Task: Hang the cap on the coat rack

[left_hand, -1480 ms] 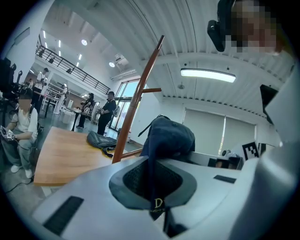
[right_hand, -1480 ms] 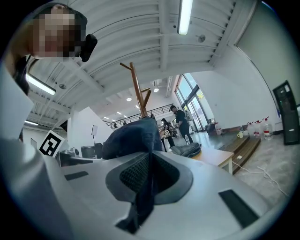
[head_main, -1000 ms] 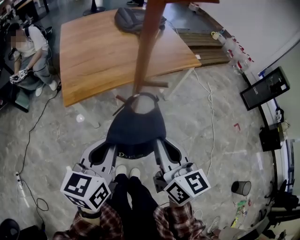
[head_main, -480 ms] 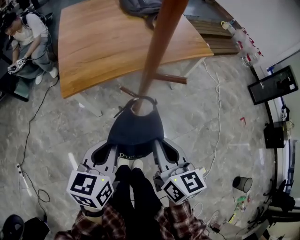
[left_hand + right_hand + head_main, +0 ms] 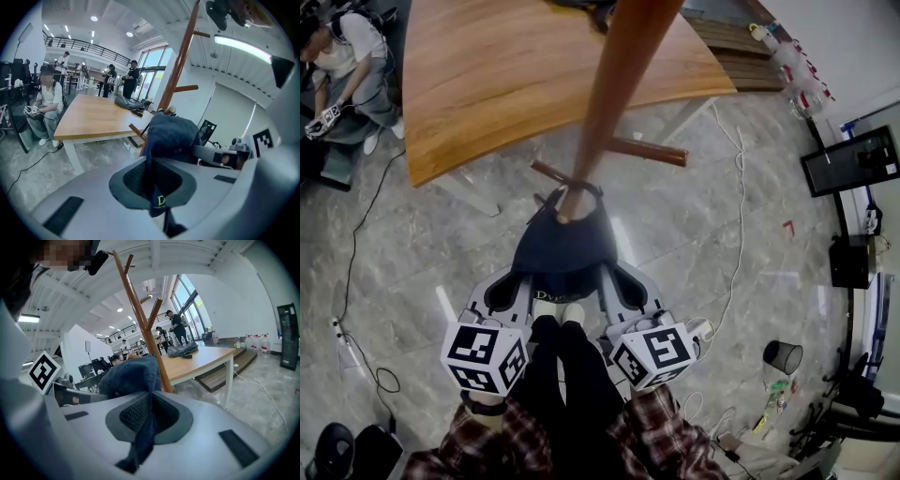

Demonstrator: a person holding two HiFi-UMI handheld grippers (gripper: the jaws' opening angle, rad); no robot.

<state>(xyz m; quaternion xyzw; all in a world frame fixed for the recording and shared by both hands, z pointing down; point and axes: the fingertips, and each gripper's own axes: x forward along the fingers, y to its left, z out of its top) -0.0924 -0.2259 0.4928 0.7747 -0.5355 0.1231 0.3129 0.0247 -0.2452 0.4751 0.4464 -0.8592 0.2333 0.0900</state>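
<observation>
- The cap is held up off the floor between the two grippers, with its brim end toward the person at 6 o'clock and its back strap at 12 o'clock, against the coat rack
- The left gripper is seen closed narrow, the dark cloth of the cap's left edge being pinched between its pads
- The right gripper is likewise closed narrow, on cloth at the cap's right edge
- In the head view the cap's long axis is laid along the 6-to-12 line; the pole is met at the strap end and runs on toward 1 o'clock
- A peg is seen at 1 o'clock from the cap and a shorter peg at 11 o'clock; whether the strap loop is already round a peg tip cannot be told
- Neither gripper is judged nearer: the rack lies dead ahead, midway between them, so an even forward carry by both is called for
</observation>
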